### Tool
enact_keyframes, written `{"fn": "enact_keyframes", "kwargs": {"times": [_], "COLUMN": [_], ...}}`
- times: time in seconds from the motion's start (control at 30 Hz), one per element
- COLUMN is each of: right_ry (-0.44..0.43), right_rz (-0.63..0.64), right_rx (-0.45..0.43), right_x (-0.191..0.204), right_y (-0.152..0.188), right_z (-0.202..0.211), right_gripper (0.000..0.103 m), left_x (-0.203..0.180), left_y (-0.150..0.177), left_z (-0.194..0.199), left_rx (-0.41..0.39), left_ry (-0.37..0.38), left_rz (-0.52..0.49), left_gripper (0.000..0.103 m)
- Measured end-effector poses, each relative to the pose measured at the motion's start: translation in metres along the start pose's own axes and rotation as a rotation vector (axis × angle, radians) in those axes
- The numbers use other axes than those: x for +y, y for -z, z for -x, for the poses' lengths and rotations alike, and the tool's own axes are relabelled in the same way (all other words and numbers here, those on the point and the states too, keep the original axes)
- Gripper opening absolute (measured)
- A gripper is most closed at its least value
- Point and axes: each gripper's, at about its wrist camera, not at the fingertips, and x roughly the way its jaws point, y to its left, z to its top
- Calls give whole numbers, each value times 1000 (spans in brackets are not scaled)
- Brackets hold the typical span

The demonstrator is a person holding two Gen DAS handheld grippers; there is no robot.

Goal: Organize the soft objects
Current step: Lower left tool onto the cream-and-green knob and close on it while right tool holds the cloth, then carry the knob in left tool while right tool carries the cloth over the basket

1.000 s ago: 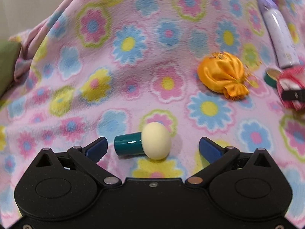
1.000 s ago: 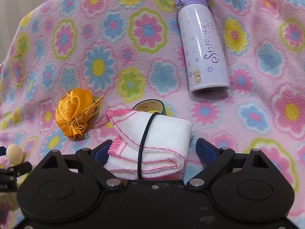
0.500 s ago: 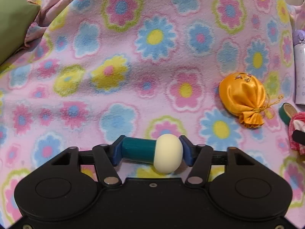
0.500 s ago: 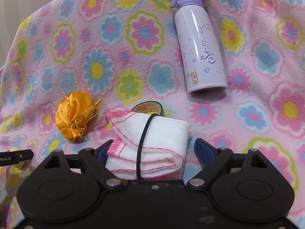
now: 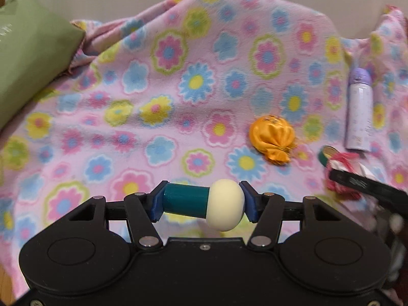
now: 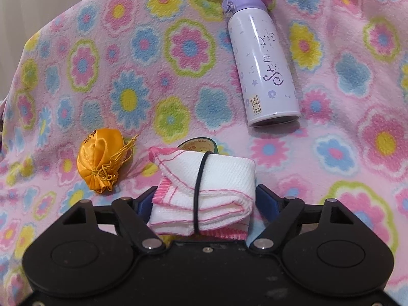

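Fingers of left gripper point(image 5: 201, 201) clamp mushroom toy point(image 5: 204, 205); towel point(image 6: 206, 191) half-hides tape roll point(image 6: 197, 144).

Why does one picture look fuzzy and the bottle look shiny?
Left wrist view: the flower blanket and the right gripper at the edge look smeared, likely motion blur, while the held mushroom toy is sharp. Right wrist view: crisp, with a bright glare streak along the purple bottle.
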Motion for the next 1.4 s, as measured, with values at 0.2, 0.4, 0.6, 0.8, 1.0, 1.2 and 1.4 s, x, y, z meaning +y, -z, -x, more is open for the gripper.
{"fn": "enact_keyframes", "kwargs": {"times": [0.2, 0.4, 0.6, 0.8, 1.0, 1.2, 1.4], "right_ry": [-1, -69, -168, -261, -306, -304, -285], "right_rz": [-51, -110, -91, -72, -37, -7, 19], "right_rx": [73, 30, -21, -24, -16, 22, 26], "right_x": [-8, -24, -27, -21, -21, -24, -23], "right_y": [-7, -13, 7, 47, 85, 118, 136], "right_z": [25, 95, 189, 264, 317, 352, 374], "right_gripper": [73, 73, 73, 73, 73, 73, 73], "left_x": [-23, -37, -43, -51, -55, -58, -60], "left_y": [22, 40, 60, 82, 103, 124, 134], "left_z": [43, 72, 102, 133, 163, 182, 191], "left_rx": [-9, 2, 8, 23, 25, 24, 19], "left_ry": [9, 31, 11, 1, -2, -7, -19], "left_rz": [-38, -36, -3, -4, 21, 41, 34], "left_gripper": [56, 56, 56, 56, 56, 56, 56]}}
